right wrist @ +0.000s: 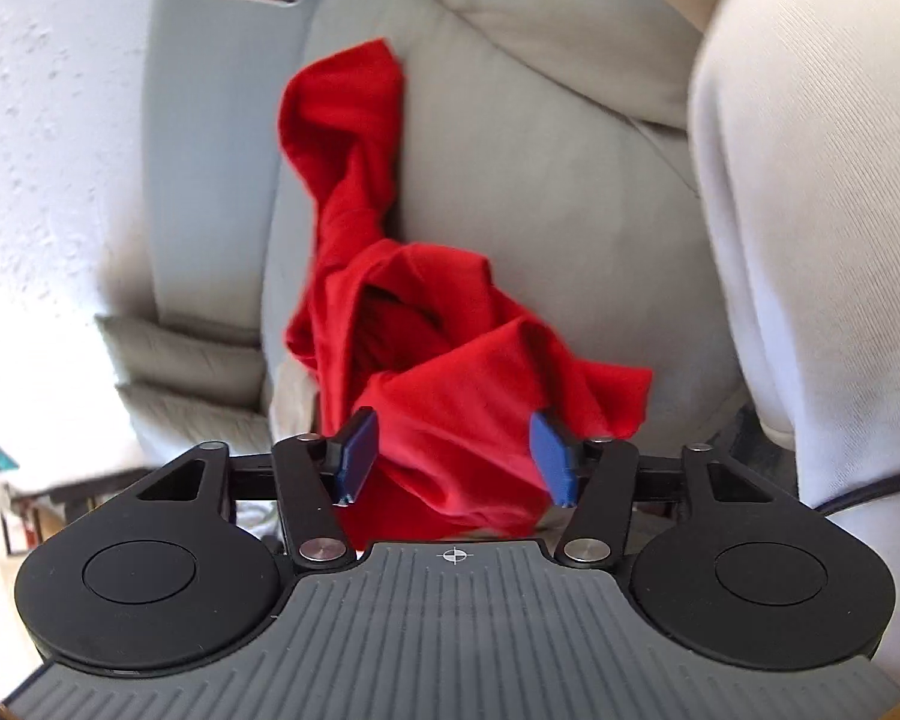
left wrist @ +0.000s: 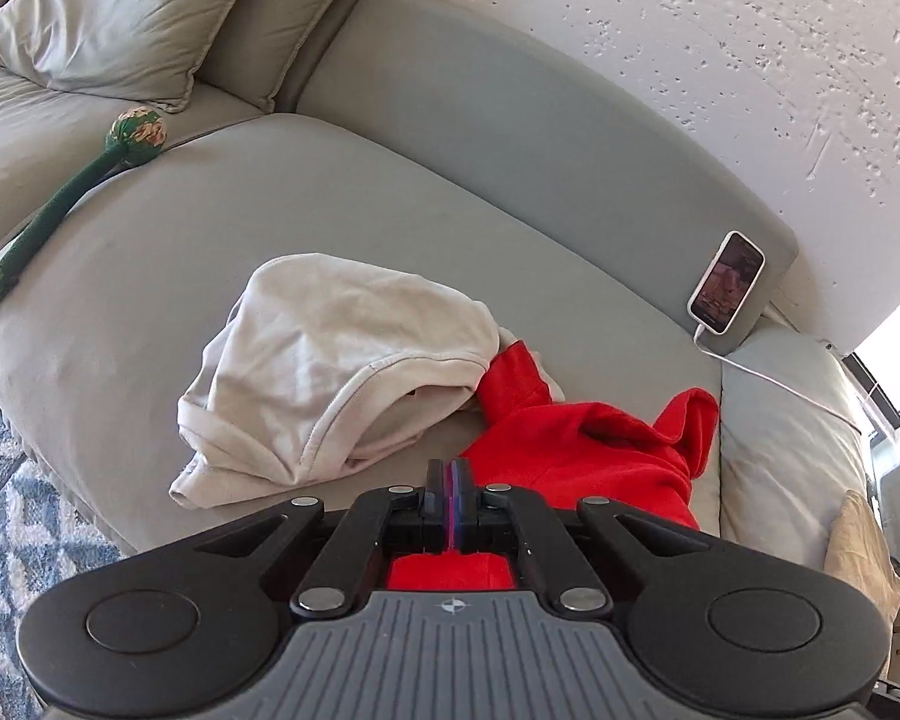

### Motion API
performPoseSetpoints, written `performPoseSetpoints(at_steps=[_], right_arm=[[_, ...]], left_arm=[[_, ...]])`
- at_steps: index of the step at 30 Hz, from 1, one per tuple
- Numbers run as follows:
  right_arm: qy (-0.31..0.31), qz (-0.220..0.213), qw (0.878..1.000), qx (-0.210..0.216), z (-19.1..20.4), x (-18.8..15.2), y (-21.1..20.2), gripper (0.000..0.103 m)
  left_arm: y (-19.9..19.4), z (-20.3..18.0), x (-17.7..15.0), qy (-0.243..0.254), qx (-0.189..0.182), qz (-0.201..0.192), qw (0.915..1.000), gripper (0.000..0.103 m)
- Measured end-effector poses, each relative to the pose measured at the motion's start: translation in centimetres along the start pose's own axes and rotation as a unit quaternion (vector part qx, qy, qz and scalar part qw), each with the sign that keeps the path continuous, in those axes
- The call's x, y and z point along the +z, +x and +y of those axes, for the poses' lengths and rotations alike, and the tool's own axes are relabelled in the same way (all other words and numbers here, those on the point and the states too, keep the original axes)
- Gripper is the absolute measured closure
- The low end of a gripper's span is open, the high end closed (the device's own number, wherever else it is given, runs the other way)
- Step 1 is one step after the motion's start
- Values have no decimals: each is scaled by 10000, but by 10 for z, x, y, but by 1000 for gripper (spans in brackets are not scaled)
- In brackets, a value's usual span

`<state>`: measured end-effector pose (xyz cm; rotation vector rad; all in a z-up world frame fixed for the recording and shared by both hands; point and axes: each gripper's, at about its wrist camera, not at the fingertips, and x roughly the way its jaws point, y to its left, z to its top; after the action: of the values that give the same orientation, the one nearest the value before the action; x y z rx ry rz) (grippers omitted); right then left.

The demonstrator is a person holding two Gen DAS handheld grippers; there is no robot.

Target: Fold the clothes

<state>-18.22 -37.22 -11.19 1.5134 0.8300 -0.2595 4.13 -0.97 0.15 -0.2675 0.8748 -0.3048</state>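
A red garment [left wrist: 588, 450] lies crumpled on the grey sofa seat [left wrist: 210, 240]. My left gripper [left wrist: 449, 495] is shut on an edge of it; red cloth shows behind the closed pads. A cream garment [left wrist: 336, 360] lies bunched to the left of the red one, touching it. In the right wrist view the red garment [right wrist: 450, 360] hangs twisted and bunched in front of my right gripper [right wrist: 453, 456], which is open, its blue pads [right wrist: 357, 456] on either side of the cloth without pinching it.
A phone [left wrist: 727, 283] on a white cable leans against the sofa back at the right. A green knitted toy [left wrist: 66, 198] lies on the seat's left edge. A cushion [left wrist: 120, 18] sits far left. A blue patterned rug [left wrist: 6, 510] covers the floor.
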Motion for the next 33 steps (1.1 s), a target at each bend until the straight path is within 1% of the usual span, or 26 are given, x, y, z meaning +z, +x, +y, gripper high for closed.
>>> performPoseSetpoints(at_steps=[2, 3, 4, 5, 6, 9, 10, 11, 12, 13, 14, 15, 16, 17, 19, 20, 21, 22, 23, 26, 28, 30, 31, 32, 33], right_arm=[[-86, -98, 9998, -167, 0, -2, 3, 51], [-161, -108, 9997, -174, 2, -4, 3, 52], [-246, -89, 9995, -181, 3, -7, 2, 52], [-353, -23, 9992, -192, 4, -8, 0, 52], [-480, 75, 9986, -194, 5, -8, -3, 52], [-833, 306, 9955, -327, 7, -16, -5, 52], [-847, 340, 9952, -354, 6, -19, -5, 52], [-815, 376, 9952, -385, 3, -21, -4, 52], [-757, 397, 9955, -421, 0, -22, -4, 52], [-682, 406, 9958, -457, -3, -22, -5, 52], [-630, 418, 9960, -477, -6, -22, -5, 52], [-587, 432, 9962, -484, -8, -22, -6, 52], [-542, 452, 9964, -475, -10, -22, -6, 52], [-523, 472, 9964, -461, -11, -22, -5, 52], [-544, 503, 9962, -456, -10, -23, -3, 52], [-558, 516, 9961, -452, -9, -23, -2, 52], [-575, 527, 9960, -445, -8, -23, -1, 52], [-593, 538, 9958, -439, -7, -24, 0, 52], [-610, 549, 9957, -432, -7, -24, 1, 52], [-596, 559, 9957, -439, -7, -24, 2, 52], [-581, 567, 9957, -444, -7, -23, 2, 52], [-584, 570, 9957, -436, -7, -23, 1, 52], [-597, 580, 9956, -434, -7, -23, 2, 52], [-606, 588, 9955, -432, -7, -23, 2, 52], [-610, 592, 9955, -428, -7, -23, 1, 52]], left_arm=[[0, -2, 0, 200, 59, -73, 9998, 102], [2, -2, -1, 279, 101, -37, 9996, 95], [4, -1, -2, 355, 150, 32, 9993, 75], [10, 1, -4, 374, 212, 152, 9990, 66], [17, 3, -5, 363, 282, 301, 9985, 63], [41, 7, -11, 540, 277, 758, 9953, 63], [47, 4, -15, 757, 288, 895, 9927, 63], [49, -1, -19, 1120, 291, 985, 9884, 63], [50, -10, -26, 1685, 269, 1029, 9799, 62], [48, -21, -35, 2360, 233, 992, 9664, 61], [44, -30, -45, 3013, 205, 900, 9490, 61], [40, -40, -58, 3725, 222, 748, 9247, 60], [36, -47, -71, 4355, 242, 586, 8979, 60], [33, -51, -82, 4827, 219, 448, 8743, 60], [30, -54, -99, 5465, 93, 270, 8370, 60], [31, -55, -106, 5710, 51, 225, 8206, 60], [32, -55, -111, 5916, 28, 184, 8060, 60], [34, -55, -116, 6088, 16, 153, 7932, 59], [38, -56, -120, 6219, 25, 175, 7829, 58], [56, -60, -125, 6471, 263, 344, 7612, 58], [67, -62, -129, 6657, 401, 375, 7442, 61], [74, -65, -131, 6789, 477, 351, 7318, 63], [76, -67, -132, 6831, 491, 297, 7281, 72], [76, -69, -132, 6842, 471, 226, 7274, 78], [74, -71, -130, 6801, 440, 152, 7316, 95]])
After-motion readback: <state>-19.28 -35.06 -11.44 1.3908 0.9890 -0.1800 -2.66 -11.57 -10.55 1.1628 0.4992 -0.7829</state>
